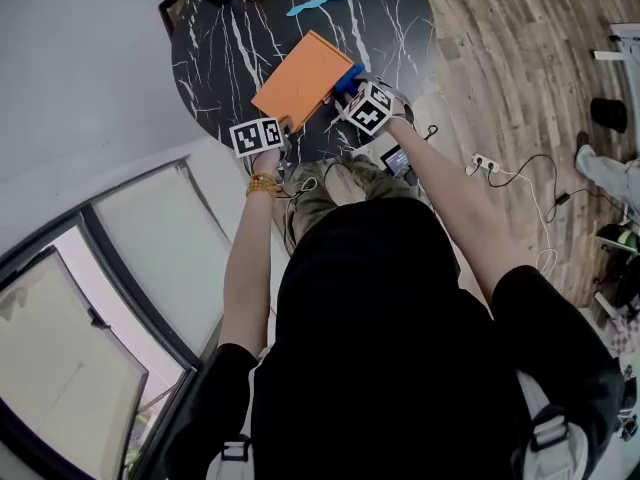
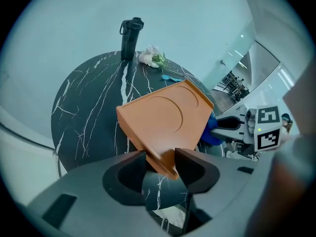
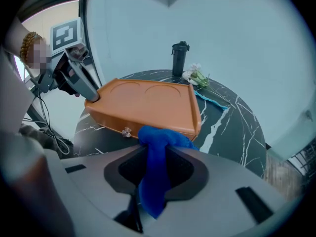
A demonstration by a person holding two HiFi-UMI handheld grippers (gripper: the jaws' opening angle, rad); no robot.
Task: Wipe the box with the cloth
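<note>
Left gripper (image 2: 161, 156): jaws closed on the near corner of the box (image 2: 163, 117), both pads apparently touching it; likely a hold to keep the box from sliding while it is wiped. The box is orange and flat, with round recesses pressed into its top. It lies on the near part of the surface (image 2: 89, 112), tilted toward the left gripper, its gripped corner reaching the edge. Right gripper (image 3: 155, 151): jaws clamped on a blue cloth (image 3: 153, 191). One end of the cloth hangs back between the jaws; the other is bunched at the tips and touches the box's side wall, just beside a small knob (image 3: 126, 131). The cloth is placed to rub that wall, so the wipe looks to be at its start or under way on this side. The surface is a round black top with white veining. At its far edge stand a black bottle (image 2: 130, 36) and, beside it, a small bunch of pale flowers (image 2: 152, 57), with a light blue strip (image 3: 212, 100) near them, all well apart from the box. Room: plain pale wall, wood-plank floor (image 1: 520, 58) with loose cables (image 1: 520, 173), and a dark-framed glass panel (image 1: 150, 228) at the person's left.
</note>
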